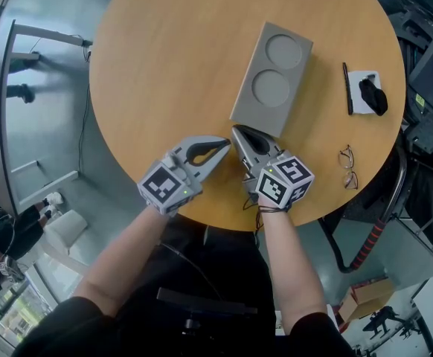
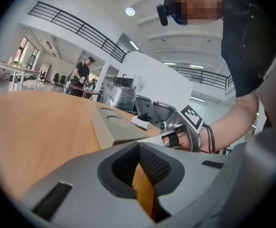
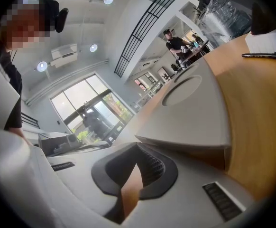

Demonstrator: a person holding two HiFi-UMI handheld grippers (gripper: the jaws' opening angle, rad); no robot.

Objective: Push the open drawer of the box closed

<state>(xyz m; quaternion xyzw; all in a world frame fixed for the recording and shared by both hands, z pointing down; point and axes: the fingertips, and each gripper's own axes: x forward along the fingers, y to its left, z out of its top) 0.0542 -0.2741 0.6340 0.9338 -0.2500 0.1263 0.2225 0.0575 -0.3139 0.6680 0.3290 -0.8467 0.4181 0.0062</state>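
Box (image 1: 272,76) just beside closed right gripper (image 1: 236,131)

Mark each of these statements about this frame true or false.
1. The box has two round recesses on top. True.
2. The left hand-held gripper holds the pen. False: it is shut on nothing; the pen lies on the table's far right.
3. Glasses lie to the right of the right hand-held gripper. True.
4. The box stands on the floor. False: it rests on the round wooden table.
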